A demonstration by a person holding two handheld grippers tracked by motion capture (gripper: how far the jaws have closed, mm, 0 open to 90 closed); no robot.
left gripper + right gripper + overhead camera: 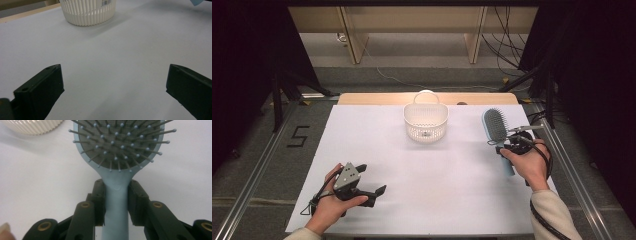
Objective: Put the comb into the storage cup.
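Hairbrush [117, 192] handle sits clamped in right tool [116, 202], bristles facing the camera.

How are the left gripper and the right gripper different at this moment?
The left gripper is open, its jaws wide apart with nothing between them; the right gripper is shut on the handle of the light blue plastic hairbrush. The left gripper sits near the table's front edge; the right gripper is farther back, nearer the white ribbed plastic basket. Both are black and hand-held.
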